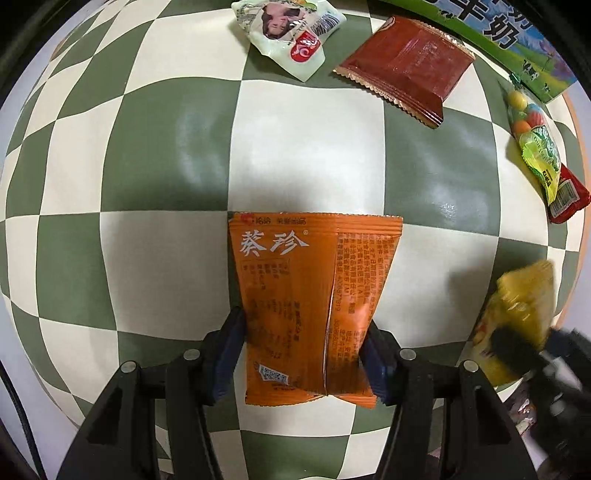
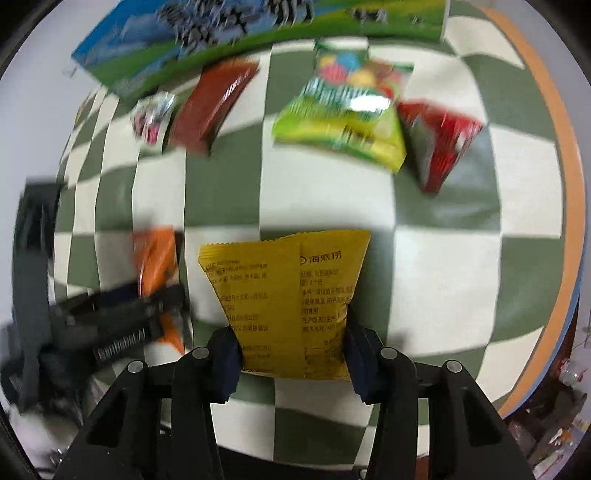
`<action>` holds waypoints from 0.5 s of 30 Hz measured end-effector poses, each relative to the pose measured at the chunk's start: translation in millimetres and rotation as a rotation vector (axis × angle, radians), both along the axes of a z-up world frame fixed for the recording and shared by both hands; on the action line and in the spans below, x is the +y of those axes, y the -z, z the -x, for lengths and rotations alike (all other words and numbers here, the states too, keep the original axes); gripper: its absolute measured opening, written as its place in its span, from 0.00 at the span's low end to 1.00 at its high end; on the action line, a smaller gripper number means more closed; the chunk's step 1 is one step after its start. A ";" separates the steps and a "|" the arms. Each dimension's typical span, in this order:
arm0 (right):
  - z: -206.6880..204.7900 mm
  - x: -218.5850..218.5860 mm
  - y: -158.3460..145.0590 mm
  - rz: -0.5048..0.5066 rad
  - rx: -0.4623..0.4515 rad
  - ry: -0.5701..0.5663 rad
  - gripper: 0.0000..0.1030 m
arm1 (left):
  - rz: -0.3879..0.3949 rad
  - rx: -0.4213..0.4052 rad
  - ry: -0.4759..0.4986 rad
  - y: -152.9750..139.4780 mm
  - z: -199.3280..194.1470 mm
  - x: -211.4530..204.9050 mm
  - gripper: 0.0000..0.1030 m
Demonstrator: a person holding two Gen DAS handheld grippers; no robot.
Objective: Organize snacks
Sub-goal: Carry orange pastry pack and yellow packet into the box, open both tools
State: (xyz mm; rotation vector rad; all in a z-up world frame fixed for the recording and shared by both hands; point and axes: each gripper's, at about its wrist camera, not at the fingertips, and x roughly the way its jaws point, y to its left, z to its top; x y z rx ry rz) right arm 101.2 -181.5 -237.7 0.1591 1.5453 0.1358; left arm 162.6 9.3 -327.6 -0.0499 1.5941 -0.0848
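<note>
The left claw (image 1: pixel 304 354) is clamped on the orange packet (image 1: pixel 310 295), the right claw (image 2: pixel 293 354) on the yellow packet (image 2: pixel 288 302), both over the checkered counter (image 1: pixel 147 155). Each grips only its packet's lower edges, so the slick foil could slip free, and the two claws sit near enough to bump.

It looks like a home: a round table with an orange rim (image 2: pixel 570 206) under a green-and-cream checked tablecloth (image 1: pixel 177 155), strewn with small snack packets (image 1: pixel 406 62) beside a milk carton box (image 2: pixel 258 26), household clutter at its edge.

Checkered table (image 1: pixel 295 147) — snack packets (image 1: pixel 406 62) scattered
</note>
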 end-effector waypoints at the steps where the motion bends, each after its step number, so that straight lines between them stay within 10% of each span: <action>1: 2.9 0.2 3.8 0.000 -0.003 0.005 0.49 | -0.002 0.003 0.003 1.0 -0.6 -0.3 0.55; 15: 2.2 18.4 32.6 0.010 0.014 0.023 0.49 | -0.031 -0.024 0.035 -1.2 3.6 -17.8 0.51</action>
